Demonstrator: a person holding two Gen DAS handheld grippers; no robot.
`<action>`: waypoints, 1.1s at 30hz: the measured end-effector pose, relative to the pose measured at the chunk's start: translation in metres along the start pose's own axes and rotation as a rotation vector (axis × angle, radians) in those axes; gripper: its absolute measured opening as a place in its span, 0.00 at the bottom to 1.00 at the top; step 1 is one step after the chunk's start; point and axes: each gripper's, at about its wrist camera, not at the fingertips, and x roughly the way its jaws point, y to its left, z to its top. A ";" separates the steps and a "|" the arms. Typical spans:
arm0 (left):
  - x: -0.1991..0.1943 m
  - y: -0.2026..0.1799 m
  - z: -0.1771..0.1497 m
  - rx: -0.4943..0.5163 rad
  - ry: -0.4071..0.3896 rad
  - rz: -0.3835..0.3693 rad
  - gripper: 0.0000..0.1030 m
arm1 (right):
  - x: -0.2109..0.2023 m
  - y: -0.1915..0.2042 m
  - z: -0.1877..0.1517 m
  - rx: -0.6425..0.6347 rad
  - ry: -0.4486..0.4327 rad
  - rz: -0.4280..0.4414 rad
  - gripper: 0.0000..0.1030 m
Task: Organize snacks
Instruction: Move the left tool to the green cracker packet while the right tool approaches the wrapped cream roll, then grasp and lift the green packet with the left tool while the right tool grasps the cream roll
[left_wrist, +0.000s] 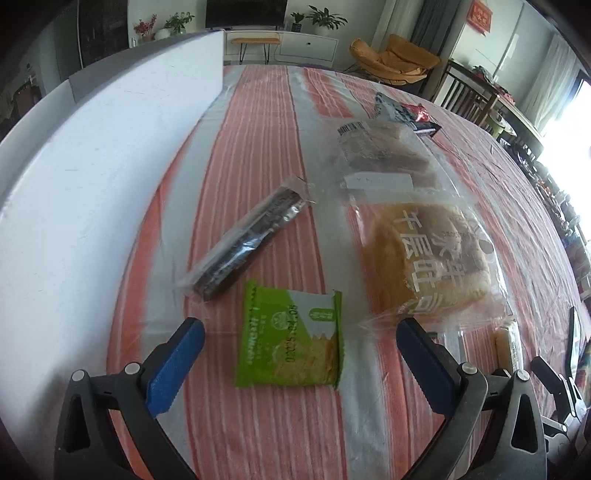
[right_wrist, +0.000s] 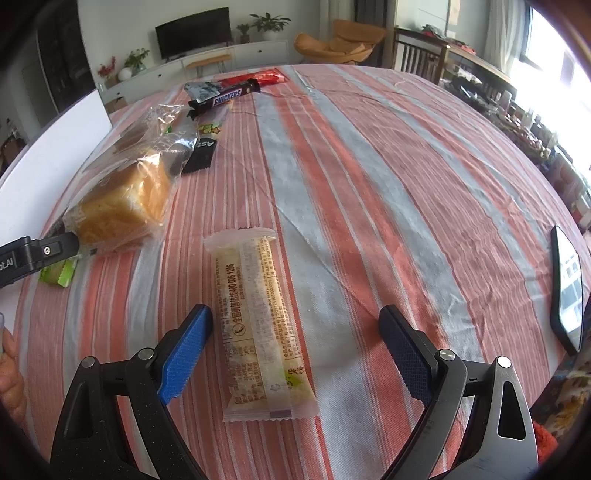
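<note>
Both tongs released: left tongs (left_wrist: 300, 347) straddle the green packet (left_wrist: 290, 338), right tongs (right_wrist: 295, 339) the wafer bar (right_wrist: 258, 325); slick wrappers may slip on closing.

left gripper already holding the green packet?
No. The left gripper has its jaws wide open on either side of the green packet, which lies flat on the striped tablecloth.

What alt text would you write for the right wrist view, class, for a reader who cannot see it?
The open right gripper hovers over a long pale snack packet lying on a striped tablecloth. A bagged bread loaf lies to the left, a Snickers bar further back, and a phone at the right edge.
</note>
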 end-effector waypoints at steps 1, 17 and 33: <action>0.001 -0.005 0.000 0.019 -0.007 0.019 1.00 | 0.000 -0.001 0.000 0.001 0.000 0.001 0.91; 0.005 -0.005 -0.005 0.146 0.021 0.097 0.93 | 0.000 0.000 0.000 -0.001 -0.001 0.000 0.91; -0.037 0.001 -0.042 0.176 -0.005 -0.019 0.48 | 0.001 0.000 0.000 0.000 -0.001 0.000 0.91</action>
